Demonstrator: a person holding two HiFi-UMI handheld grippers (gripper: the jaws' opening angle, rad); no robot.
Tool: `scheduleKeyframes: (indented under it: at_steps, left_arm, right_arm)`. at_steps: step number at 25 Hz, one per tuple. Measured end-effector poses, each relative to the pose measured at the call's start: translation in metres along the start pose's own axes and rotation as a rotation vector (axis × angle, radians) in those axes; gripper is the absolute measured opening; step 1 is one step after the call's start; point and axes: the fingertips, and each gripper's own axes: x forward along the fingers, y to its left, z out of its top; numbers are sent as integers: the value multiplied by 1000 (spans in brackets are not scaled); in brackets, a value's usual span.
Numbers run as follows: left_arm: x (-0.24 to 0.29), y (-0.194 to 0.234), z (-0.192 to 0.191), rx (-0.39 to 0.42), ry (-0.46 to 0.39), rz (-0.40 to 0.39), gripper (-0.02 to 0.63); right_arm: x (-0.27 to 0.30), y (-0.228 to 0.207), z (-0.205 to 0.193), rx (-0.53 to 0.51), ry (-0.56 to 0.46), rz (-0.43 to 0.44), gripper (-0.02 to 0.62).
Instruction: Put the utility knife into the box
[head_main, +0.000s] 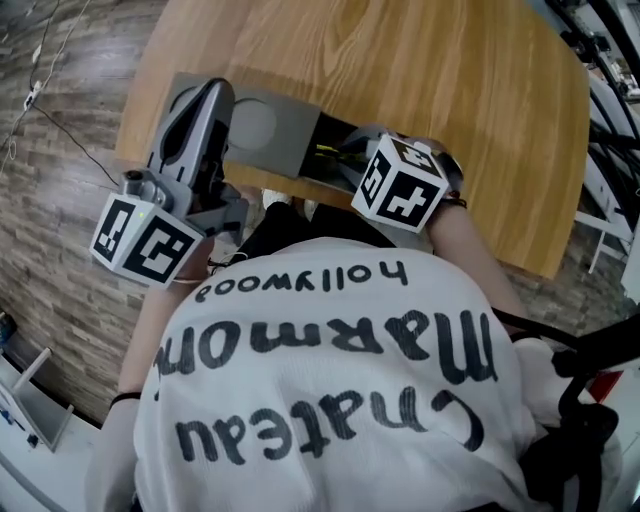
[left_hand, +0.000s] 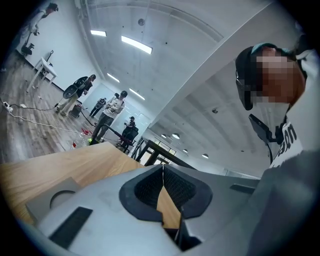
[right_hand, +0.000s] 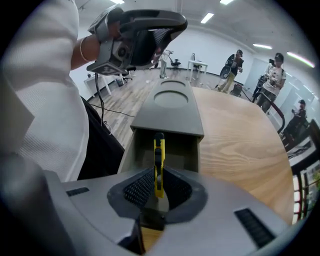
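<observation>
The left gripper (left_hand: 162, 169) is closed on nothing and raised off the table (head_main: 450, 90) beside the grey box (right_hand: 172, 112); it is best held clear there. The right gripper (right_hand: 157, 175) pinches the yellow utility knife (right_hand: 158, 155) on edge, nose toward the box's open end. Carry it well inside before releasing. It seems lined up with the opening, though depth is hard to judge.
</observation>
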Motion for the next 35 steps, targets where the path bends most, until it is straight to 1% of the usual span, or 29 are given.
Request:
scheduleKeyframes:
  at_steps: [2,4,8,12,17,23,26,32,35]
  left_arm:
    - [-1,2,0,-2,-7,11,9]
    - [-3,4,0,-3,-11,18,9]
    - [-12,-2,1,7,-17,23,9]
    - [-22,-3,5,21,-39,31,9]
    - [-22,-4,9,13,-54,17,9]
    - [-27,-2,7,6,-54,28,9]
    - [-29,-2,7,3,-54,35,9]
    - [-26,2,8,-2,-54,31,9]
    - [-28,-2,6,4,-53,9,9]
  right_arm:
    - [7,2,-4,-15,26,26,54]
    - [10,2,-5,-27,41,32,54]
    - [10,2,-8,-44,73,12,54]
    - [17,5,-16,-84,149,-22,54]
    - [19,3,-23,-145,209,6,55]
    - [22,4,-29,-169,231,50,55]
    - [19,2,-30,-141,219,69,55]
    - [17,3,-28,-120,196,118,54]
    - [15,7,-23,-58,136,123,54]
